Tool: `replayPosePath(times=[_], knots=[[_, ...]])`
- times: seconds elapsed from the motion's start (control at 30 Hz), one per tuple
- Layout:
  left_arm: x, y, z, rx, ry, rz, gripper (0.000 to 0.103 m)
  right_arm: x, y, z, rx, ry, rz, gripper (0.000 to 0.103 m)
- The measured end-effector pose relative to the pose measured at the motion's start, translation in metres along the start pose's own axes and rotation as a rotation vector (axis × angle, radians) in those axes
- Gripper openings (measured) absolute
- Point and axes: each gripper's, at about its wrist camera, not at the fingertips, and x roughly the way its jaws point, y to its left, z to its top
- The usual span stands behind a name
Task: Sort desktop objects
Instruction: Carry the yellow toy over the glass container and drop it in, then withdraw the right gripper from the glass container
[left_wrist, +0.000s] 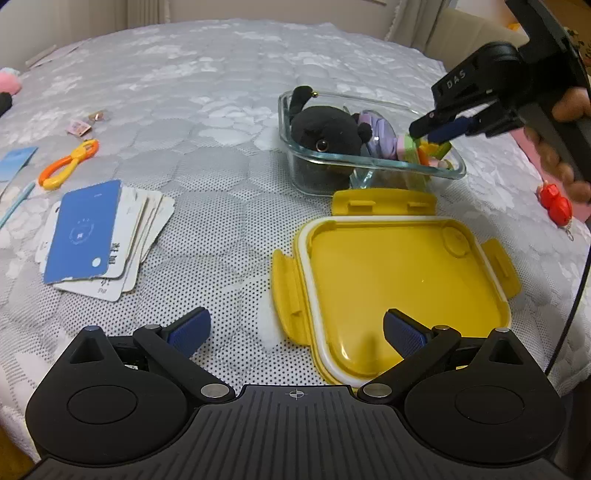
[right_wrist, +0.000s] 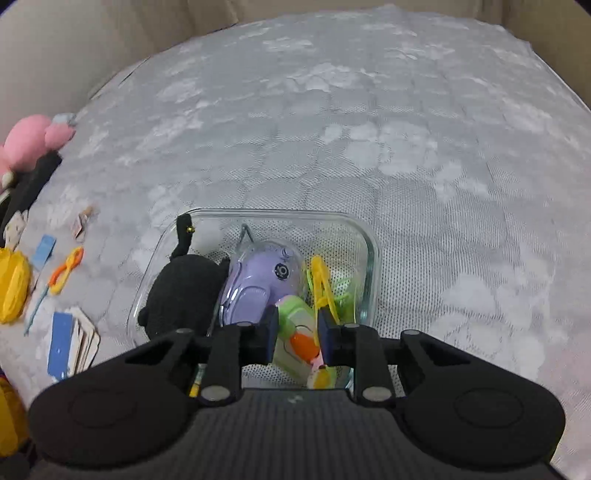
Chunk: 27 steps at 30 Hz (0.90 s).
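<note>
A clear glass container (left_wrist: 369, 160) stands on the lace-covered table and holds a black plush (left_wrist: 325, 129), a purple mouse-shaped gadget (right_wrist: 255, 280), a yellow-green clip (right_wrist: 321, 284) and a green toy with an orange part (right_wrist: 295, 314). My right gripper (right_wrist: 297, 325) reaches down into the container's right end. Its jaws stand slightly apart on either side of the green toy, which lies on the other things. In the left wrist view the right gripper (left_wrist: 432, 133) shows above that toy (left_wrist: 436, 149). My left gripper (left_wrist: 295, 321) hangs wide open and empty over the near-left edge of the yellow lid (left_wrist: 388, 277).
A stack of cards with a blue one on top (left_wrist: 85, 229) lies at the left, with an orange-yellow clip (left_wrist: 68, 164) and small paper bits behind it. A red charm (left_wrist: 556, 205) lies at the right edge. A pink plush (right_wrist: 26, 144) sits far left.
</note>
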Motion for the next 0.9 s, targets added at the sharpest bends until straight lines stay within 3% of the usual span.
replayPosePath(times=[0.2,0.27,0.43,0.77,0.9], knots=[[0.001,-0.002,0.000,0.010,-0.001,0.000,0.102,-0.006,0.000,-0.003,0.001,-0.034,-0.007,0.026],[0.001,-0.001,0.000,0.007,0.000,0.002,0.102,0.000,-0.002,-0.003,0.012,-0.024,-0.023,0.033],[-0.002,0.004,0.002,-0.002,-0.002,0.036,0.102,-0.001,-0.005,-0.006,0.042,-0.055,-0.010,0.033],[-0.006,-0.010,0.007,0.049,-0.006,0.067,0.102,-0.047,-0.010,-0.029,0.024,-0.217,0.028,0.033],[-0.007,-0.018,0.008,0.076,-0.011,0.060,0.102,-0.072,-0.018,-0.045,0.057,-0.275,0.098,0.034]])
